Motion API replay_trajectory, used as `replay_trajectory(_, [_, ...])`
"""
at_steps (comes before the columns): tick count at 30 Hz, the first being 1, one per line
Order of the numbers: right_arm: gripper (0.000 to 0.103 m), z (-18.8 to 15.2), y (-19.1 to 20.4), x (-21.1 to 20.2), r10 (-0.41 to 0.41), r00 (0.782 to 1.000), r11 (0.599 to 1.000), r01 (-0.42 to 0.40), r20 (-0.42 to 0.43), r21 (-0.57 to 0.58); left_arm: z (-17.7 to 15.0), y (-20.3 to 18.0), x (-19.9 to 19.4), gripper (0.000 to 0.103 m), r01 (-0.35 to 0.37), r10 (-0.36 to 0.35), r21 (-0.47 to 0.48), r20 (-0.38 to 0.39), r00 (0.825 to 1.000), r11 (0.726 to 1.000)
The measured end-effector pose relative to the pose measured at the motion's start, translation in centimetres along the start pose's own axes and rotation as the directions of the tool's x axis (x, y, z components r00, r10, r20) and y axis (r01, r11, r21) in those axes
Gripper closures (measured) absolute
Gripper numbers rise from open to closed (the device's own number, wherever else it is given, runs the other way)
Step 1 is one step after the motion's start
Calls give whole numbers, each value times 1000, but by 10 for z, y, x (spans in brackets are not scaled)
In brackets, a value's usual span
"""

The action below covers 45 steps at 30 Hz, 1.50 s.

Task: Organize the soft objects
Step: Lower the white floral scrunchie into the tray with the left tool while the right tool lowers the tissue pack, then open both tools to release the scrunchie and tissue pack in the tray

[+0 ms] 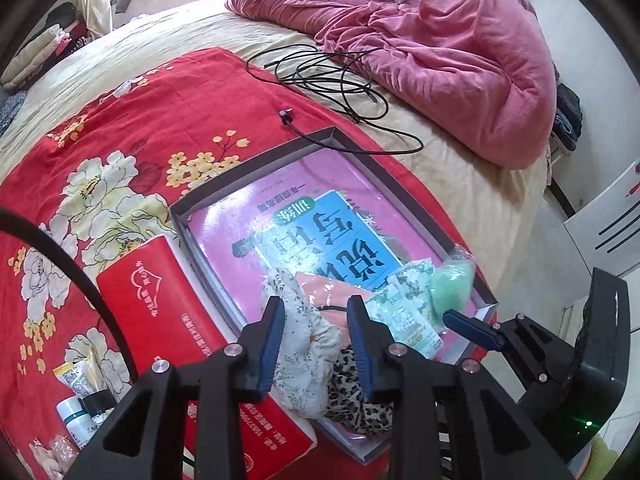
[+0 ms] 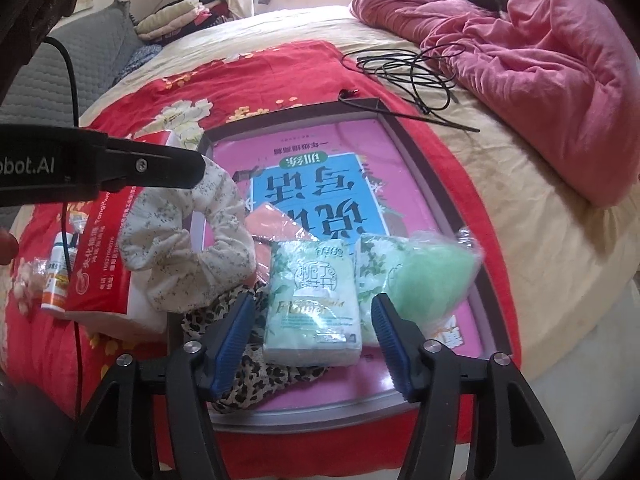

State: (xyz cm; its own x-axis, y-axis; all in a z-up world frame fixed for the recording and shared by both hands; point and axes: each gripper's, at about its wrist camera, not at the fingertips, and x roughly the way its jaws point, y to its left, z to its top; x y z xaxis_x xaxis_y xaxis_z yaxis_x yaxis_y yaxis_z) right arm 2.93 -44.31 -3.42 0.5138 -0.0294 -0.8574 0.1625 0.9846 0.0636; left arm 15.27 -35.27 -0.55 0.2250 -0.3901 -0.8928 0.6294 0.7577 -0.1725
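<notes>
1. A shallow dark-rimmed box (image 2: pixel 430 168) lies on a red floral cloth (image 1: pixel 132 112) spread over a bed; a pink book with a blue panel (image 2: pixel 320 196) lines its floor.
2. The soft things sit bunched at the near end of the box: a cream floral scrunchie (image 2: pixel 192 248), a leopard-print scrunchie (image 2: pixel 248 380), a peach cloth in clear wrap (image 2: pixel 272 220), two green tissue packs and a green fluffy item in clear plastic (image 2: pixel 432 280).
3. The left gripper (image 1: pixel 316 344) stands partly open above the cream scrunchie — the fabric lies between the blue pads; the left pad looks close against it, but I cannot tell whether it presses.
4. The right gripper (image 2: pixel 312 340) is fairly wide, its fingers either side of the nearer tissue pack (image 2: pixel 312 304) with a gap showing on both sides — nothing is pinched.
5. The second tissue pack (image 2: pixel 374 272) lies just beside the first, partly under the green fluffy item.
6. A red packet (image 1: pixel 160 312) rests against the box's left wall, with small bottles (image 2: pixel 58 276) beyond it on the cloth.
7. A black cable (image 1: pixel 340 80) coils on the beige sheet beyond the box, near a rumpled pink quilt (image 1: pixel 460 60).
</notes>
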Motion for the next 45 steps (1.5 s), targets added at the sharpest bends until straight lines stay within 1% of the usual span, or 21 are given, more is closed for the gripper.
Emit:
replay_trajectory(4, [39, 0, -2, -7, -7, 1000, 1000, 7, 10, -1, -4, -1, -2, 69, 0, 0, 0, -2, 1000, 1000])
replay_trajectory(9, [39, 0, -3, -12, -5, 1000, 1000, 5, 13, 9, -6, 0, -5, 57, 10, -10, -5, -2, 1000, 1000])
replay_trajectory(13, [39, 0, -2, -15, -11, 1000, 1000, 11, 18, 9, -9, -3, -7, 56, 21, -21, 0, -4, 1000, 1000])
replay_trajectory(16, [39, 1, -3, -19, -16, 1000, 1000, 16, 23, 9, -13, -8, -11, 55, -7, 7, 21, 8, 1000, 1000])
replay_trajectory(18, [39, 1, -4, -22, -19, 999, 1000, 19, 31, 5, -15, -9, -14, 48, -15, 14, 26, 19, 1000, 1000])
replay_trajectory(23, [39, 1, -6, -29, -35, 998, 999, 34, 43, 10, -16, -9, -21, 45, -28, 27, 29, 27, 999, 999])
replay_trajectory(27, [39, 2, -7, -34, -49, 997, 999, 48, 54, 11, -18, -8, -26, 38, -34, 33, 25, 32, 999, 999])
replay_trajectory(31, [39, 1, -7, -37, -64, 996, 998, 64, 54, 16, -22, -7, -31, 37, -34, 34, 17, 30, 999, 999])
replay_trajectory(33, [39, 1, -6, -37, -64, 997, 998, 63, 52, 18, -24, -6, -33, 35, -37, 36, 10, 24, 999, 999])
replay_trajectory(39, [38, 3, -1, -44, -53, 997, 998, 52, 63, 21, -33, -6, -41, 34, -37, 37, -4, 1, 999, 999])
replay_trajectory(40, [36, 3, 0, -46, -52, 996, 998, 51, 68, 24, -35, -6, -43, 34, -40, 40, -4, -1, 999, 999])
replay_trajectory(41, [24, 4, 0, -47, -52, 996, 998, 50, 70, 26, -36, -6, -45, 34, -43, 43, -4, -3, 999, 999])
replay_trajectory(45, [23, 5, 5, -53, -45, 995, 999, 42, 90, 30, -43, -6, -52, 34, -49, 49, -3, 0, 999, 999])
